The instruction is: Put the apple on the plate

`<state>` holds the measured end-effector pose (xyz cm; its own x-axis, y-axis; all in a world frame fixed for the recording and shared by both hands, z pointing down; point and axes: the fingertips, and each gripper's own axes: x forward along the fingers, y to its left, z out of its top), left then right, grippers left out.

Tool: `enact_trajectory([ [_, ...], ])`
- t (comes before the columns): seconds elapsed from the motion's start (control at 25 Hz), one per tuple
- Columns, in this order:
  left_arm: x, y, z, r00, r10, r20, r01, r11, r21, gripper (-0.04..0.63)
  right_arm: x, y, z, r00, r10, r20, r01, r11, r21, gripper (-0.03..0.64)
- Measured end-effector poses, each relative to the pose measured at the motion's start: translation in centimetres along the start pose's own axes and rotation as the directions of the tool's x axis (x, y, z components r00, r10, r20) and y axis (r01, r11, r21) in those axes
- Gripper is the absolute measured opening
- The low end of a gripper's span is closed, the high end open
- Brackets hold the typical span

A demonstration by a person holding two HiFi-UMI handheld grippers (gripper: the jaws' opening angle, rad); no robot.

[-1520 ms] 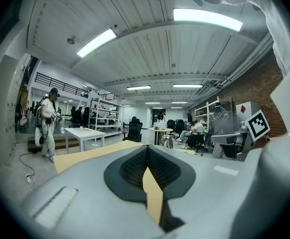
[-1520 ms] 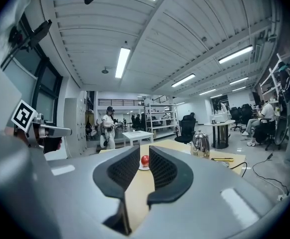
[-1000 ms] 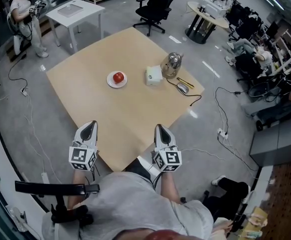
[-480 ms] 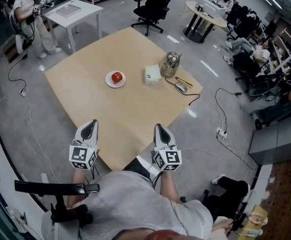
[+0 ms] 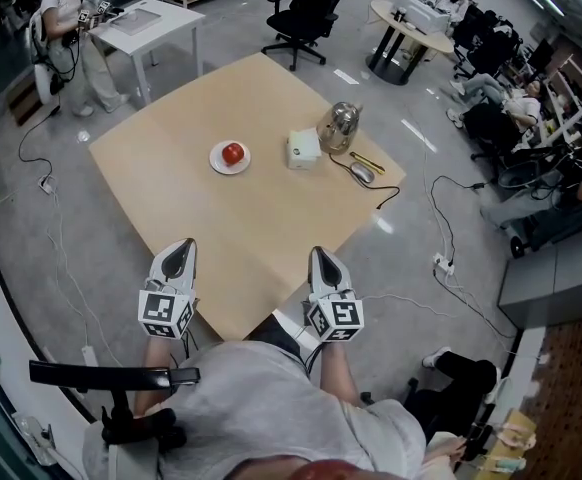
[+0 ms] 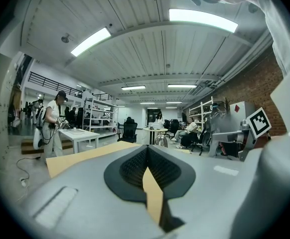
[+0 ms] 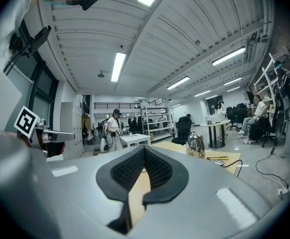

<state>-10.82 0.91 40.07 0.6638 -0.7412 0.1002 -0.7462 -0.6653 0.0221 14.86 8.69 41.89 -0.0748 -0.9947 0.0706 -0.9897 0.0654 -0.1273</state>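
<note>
Two hand-held grippers, the grey left gripper (image 5: 178, 253) and the grey right gripper (image 5: 321, 258), sit clenched and empty at the near edge of the pale wooden table (image 5: 271, 218). Well beyond them, slightly nearer the left one, the round red apple (image 5: 233, 153) rests on the small white plate (image 5: 217, 162).

Matt wood table (image 5: 271, 208); polished metal kettle (image 5: 339, 126); glossy apple (image 5: 233, 153); my left gripper (image 6: 147, 156), matt plastic shell, textured pads (image 6: 130, 168).
</note>
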Motion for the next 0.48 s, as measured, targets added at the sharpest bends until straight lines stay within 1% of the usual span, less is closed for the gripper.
enact_trajectory([
  [0.48, 0.09, -0.16, 0.21, 1.0, 0.001, 0.001, -0.001, 1.0, 0.003, 0.02, 0.07, -0.22, 0.37, 1.0, 0.007, 0.003, -0.007, 1.0, -0.008, 0.006],
])
